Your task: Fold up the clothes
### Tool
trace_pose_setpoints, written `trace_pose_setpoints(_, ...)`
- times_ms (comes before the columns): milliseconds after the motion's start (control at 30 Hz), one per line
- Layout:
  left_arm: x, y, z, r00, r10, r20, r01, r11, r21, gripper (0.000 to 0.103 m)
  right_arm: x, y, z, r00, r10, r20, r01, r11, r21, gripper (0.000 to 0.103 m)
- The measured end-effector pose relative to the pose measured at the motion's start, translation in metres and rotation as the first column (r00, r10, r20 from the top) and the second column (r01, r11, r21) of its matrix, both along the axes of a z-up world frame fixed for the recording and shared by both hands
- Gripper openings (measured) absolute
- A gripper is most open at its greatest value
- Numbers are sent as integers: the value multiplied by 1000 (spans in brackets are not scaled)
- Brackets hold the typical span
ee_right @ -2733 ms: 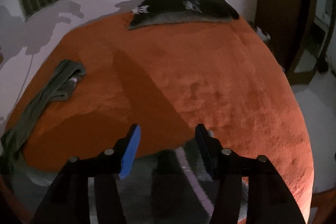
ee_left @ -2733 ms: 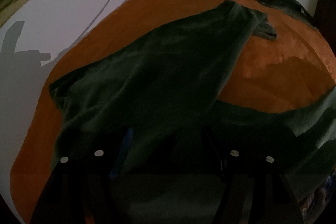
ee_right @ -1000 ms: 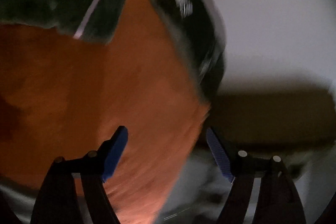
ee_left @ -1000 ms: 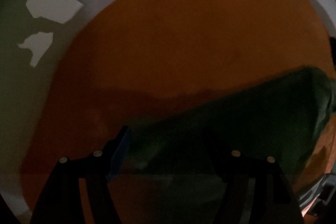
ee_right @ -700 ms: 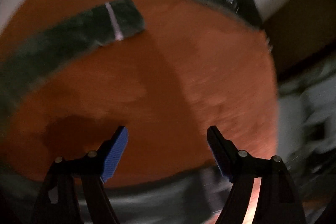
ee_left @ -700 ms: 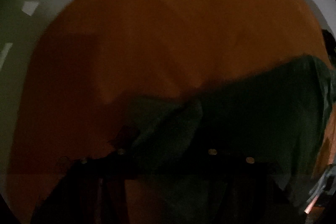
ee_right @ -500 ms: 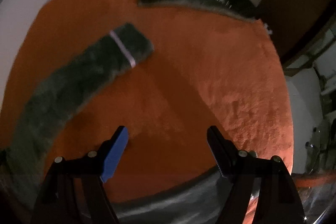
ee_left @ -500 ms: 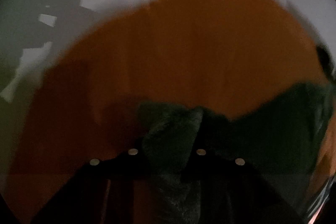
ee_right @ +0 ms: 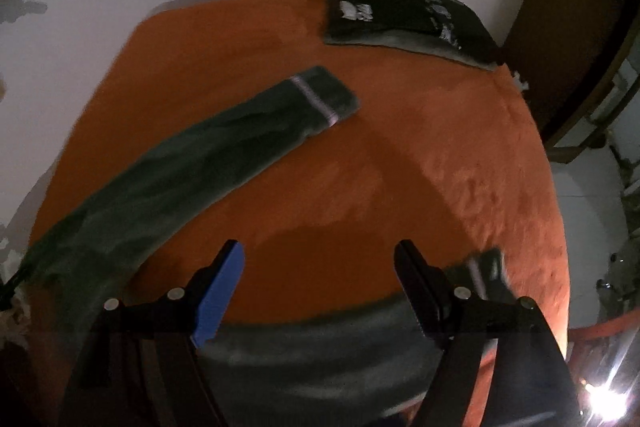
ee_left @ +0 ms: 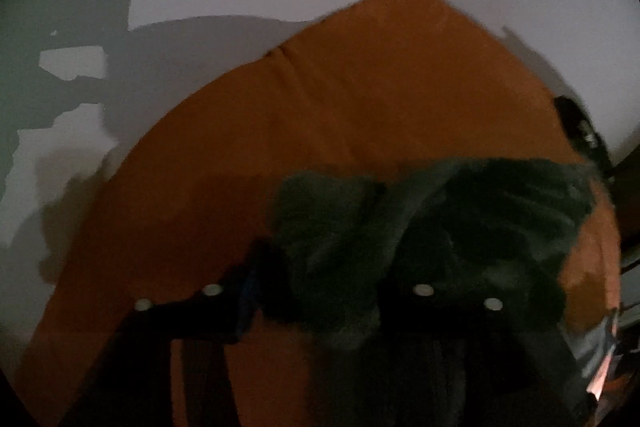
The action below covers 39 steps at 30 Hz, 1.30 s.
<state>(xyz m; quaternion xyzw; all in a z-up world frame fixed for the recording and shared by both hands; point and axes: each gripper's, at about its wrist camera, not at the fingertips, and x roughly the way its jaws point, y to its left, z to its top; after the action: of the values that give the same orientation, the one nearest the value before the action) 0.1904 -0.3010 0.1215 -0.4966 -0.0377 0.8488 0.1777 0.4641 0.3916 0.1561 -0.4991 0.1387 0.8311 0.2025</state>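
Since earlier, left gripper [ee_left: 320, 279] closed, bunching green garment [ee_left: 460, 219] | right gripper [ee_right: 320, 279] wide open, empty | advice: lift slowly, spread flat on orange bed [ee_right: 400, 167].

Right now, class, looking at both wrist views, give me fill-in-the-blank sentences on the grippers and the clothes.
1. The left gripper is shut on the dark green ____.
2. The right gripper is ____ and holds nothing.
3. The clothes lie on an ____ blanket.
4. The folded black garment lies at the blanket's ____ edge.

Missing words: garment; open; orange; far
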Motion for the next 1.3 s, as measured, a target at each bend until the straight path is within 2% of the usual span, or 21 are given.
trace_pose_setpoints(67, 26, -16, -6, 999, -45, 18, 45, 999, 24, 58, 29, -23, 9, 999, 17, -38, -18, 999, -41, 76)
trace_pose_setpoints(133, 44, -23, -20, 996, -77, 35, 77, 997, 13, 58, 54, -40, 17, 997, 23, -78, -29, 997, -77, 76)
trace_pose_setpoints(233, 66, -32, -42, 992, -85, 91, 82, 996, 35, 58, 61, -41, 27, 996, 18, -85, -24, 997, -70, 76)
trace_pose_setpoints(267, 77, -29, -46, 989, -99, 110, 92, 994, 65, 58, 64, -41, 30, 996, 17, -87, -23, 997, -67, 76)
trace_pose_setpoints(333, 92, -14, -59, 980, -164, 117, 155, 985, 78, 58, 69, -42, 37, 996, 13, -92, -19, 998, -63, 76)
trace_pose_setpoints(467, 103, 25, -86, 952, -299, 65, 300, 954, -2, 58, 79, -43, 51, 995, 7, -102, -12, 998, -54, 77)
trace_pose_setpoints(500, 114, 34, -84, 948, -312, 65, 313, 950, -4, 58, 82, -43, 55, 995, 5, -104, -11, 999, -51, 77)
trace_pose_setpoints(533, 115, 42, -84, 946, -316, 78, 315, 949, 26, 57, 84, -43, 58, 994, 4, -107, -9, 999, -49, 77)
trace_pose_setpoints(567, 114, 50, -84, 943, -319, 92, 314, 947, 60, 46, 87, -44, 61, 994, 2, -109, -7, 999, -47, 77)
trace_pose_setpoints(600, 113, 58, -84, 941, -322, 106, 313, 945, 94, 31, 89, -44, 65, 994, 0, -112, -5, 999, -44, 77)
trace_pose_setpoints(633, 113, 67, -74, 940, -331, 88, 318, 939, 133, 18, 92, -44, 68, 993, -1, -114, -4, 999, -42, 77)
trace_pose_setpoints(667, 114, 76, -64, 939, -339, 65, 324, 931, 171, 13, 94, -44, 72, 993, -3, -117, -2, 999, -40, 77)
trace_pose_setpoints(767, 104, 110, -19, 946, -323, -9, 320, 932, 169, 12, 101, -46, 76, 992, 13, -122, -17, 999, -27, 77)
trace_pose_setpoints(833, 72, 135, 0, 964, -265, -5, 263, 952, 159, 12, 105, -49, 72, 991, 49, -122, -50, 999, -12, 77)
trace_pose_setpoints(900, 48, 146, -5, 986, -163, 30, 159, 980, 123, 13, 113, -45, 63, 993, 57, -107, -58, 998, -8, 77)
trace_pose_setpoints(967, 24, 155, -11, 996, -57, 61, 52, 995, 82, 22, 126, -39, 53, 995, 51, -86, -54, 998, -34, 77)
trace_pose_setpoints(1033, 2, 166, -32, 991, -8, 134, 6, 1000, 15, 31, 141, -32, 41, 996, 43, -72, -49, 995, -82, 77)
trace_pose_setpoints(1100, -5, 178, -49, 977, 2, 211, 2, 1000, -15, 35, 158, -26, 32, 995, 52, -84, -60, 994, -95, 77)
trace_pose_setpoints(1167, 5, 177, -51, 977, -5, 213, 1, 1000, 23, 35, 170, -17, 25, 995, 56, -88, -65, 993, -95, 77)
trace_pose_setpoints(1233, 25, 157, -41, 984, -32, 178, 22, 998, 61, 41, 180, -6, 18, 994, 53, -90, -62, 993, -99, 77)
trace_pose_setpoints(1300, 54, 143, -33, 990, -93, 107, 90, 995, 32, 54, 190, 5, 11, 994, 49, -93, -58, 993, -104, 77)
